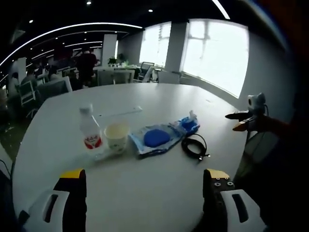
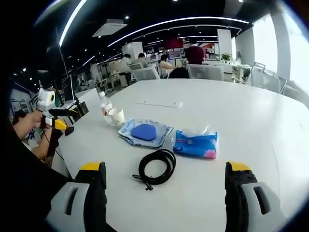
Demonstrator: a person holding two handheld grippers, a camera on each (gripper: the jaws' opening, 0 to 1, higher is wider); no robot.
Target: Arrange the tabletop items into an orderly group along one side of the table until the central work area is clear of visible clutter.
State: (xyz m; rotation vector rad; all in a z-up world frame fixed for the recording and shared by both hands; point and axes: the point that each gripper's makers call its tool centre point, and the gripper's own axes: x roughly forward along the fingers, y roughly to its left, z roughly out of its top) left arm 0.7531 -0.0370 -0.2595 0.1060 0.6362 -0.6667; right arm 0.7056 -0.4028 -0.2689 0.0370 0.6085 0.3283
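While both grippers, left gripper (image 1: 145, 186) and right gripper (image 2: 165, 178), hover agape and empty, a bottle (image 1: 90, 132), cup (image 1: 116, 137) and coiled cable (image 1: 194, 145) flank the blue pouch (image 1: 156, 138).

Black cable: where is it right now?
The coiled black cable lies on the white table, nearest the right gripper, just in front of the tissue pack and the blue pouch.

Bottle (image 1: 90, 129) label print too small, distant office people blurred
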